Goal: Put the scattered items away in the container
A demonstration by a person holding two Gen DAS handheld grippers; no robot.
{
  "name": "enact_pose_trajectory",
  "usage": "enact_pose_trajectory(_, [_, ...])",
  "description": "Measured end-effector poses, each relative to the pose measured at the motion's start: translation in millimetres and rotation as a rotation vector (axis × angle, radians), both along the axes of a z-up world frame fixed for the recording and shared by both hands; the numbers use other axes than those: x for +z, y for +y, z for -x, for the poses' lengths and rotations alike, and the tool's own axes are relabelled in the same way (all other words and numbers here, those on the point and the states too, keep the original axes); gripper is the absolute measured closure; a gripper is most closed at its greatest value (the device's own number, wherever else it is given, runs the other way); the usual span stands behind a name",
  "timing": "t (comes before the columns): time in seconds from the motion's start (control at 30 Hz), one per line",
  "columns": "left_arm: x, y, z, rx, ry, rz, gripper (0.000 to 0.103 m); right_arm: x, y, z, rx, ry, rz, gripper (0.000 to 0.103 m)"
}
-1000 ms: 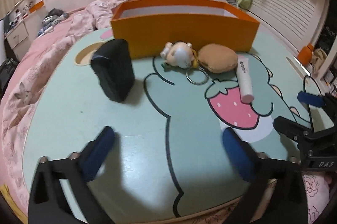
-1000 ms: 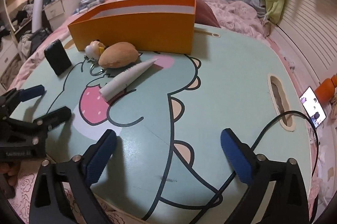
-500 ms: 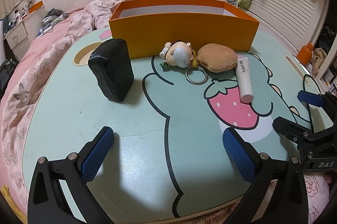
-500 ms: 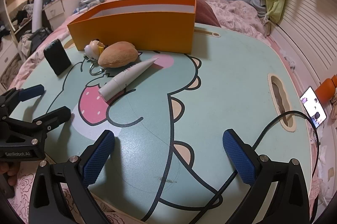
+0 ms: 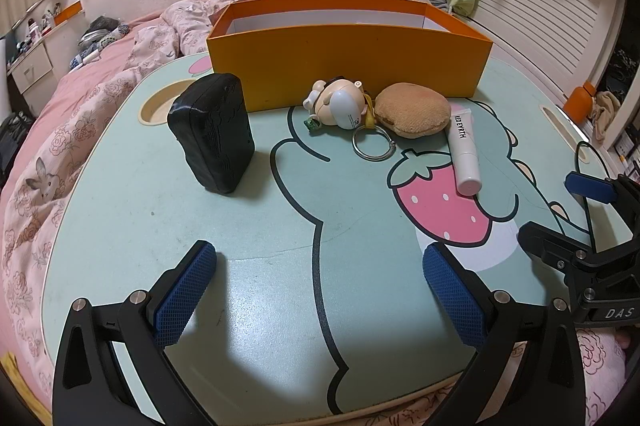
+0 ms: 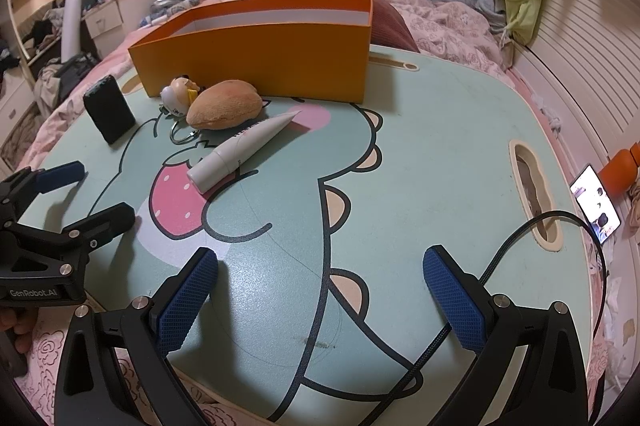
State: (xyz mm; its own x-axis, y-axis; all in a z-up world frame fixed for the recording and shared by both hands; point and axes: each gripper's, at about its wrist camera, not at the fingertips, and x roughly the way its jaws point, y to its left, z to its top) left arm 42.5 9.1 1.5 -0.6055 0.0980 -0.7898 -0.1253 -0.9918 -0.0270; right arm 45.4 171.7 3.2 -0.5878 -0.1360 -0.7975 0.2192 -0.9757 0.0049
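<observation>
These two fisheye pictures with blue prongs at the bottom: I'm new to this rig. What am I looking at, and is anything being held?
There is no robot arm. A person carries a two-finger clamp in each hand, with a camera looking along its blue-padded fingers. One picture comes from the left gripper, the other from the right gripper; each also catches its partner at the frame's edge.

Both are open and hold nothing, hovering over a cartoon-printed table set on a bed.

On the table, in front of the orange box, are a black case standing upright, a toy keychain, a tan plush bun and a white tube. A black cable crosses the right side.
</observation>
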Motion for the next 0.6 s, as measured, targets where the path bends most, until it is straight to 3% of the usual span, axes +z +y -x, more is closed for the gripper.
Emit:
enact_pose_trajectory(0.07, [-0.4, -0.6, 0.0, 0.0, 0.001, -0.001, 0.0, 2.4, 1.5, -1.1, 0.0, 0.005, 0.021, 0.003])
enact_pose_trajectory(0.13, [0.4, -0.2, -1.1, 0.001, 0.002, -0.004, 0.0, 7.2, 3.5, -0.8, 0.006, 0.013, 0.056, 0.021])
enact_pose_trajectory(0.37, [0.8, -1.2, -2.8, 0.011, 0.01, -0.01, 0.0, 35.4, -20.7, 27.4, 0.085, 0.041, 0.156, 0.029])
enact_pose_trajectory(0.47, [6.2, -7.9, -8.3, 0.012, 0.039, -0.059, 0.0, 32.2, -39.9, 47.6, 0.097, 0.021, 0.105, 0.034])
enact_pose_trajectory(0.57, [21.0, -19.7, -18.7, 0.039, 0.117, -0.108, 0.0, 18.3, -52.9, 55.1, 0.122, -0.014, 0.037, 0.038])
enact_pose_trajectory(0.6, [25.5, -24.6, -21.4, 0.052, 0.138, -0.126, 0.0, 12.3, -54.7, 57.2, 0.123, -0.035, 0.02, 0.044])
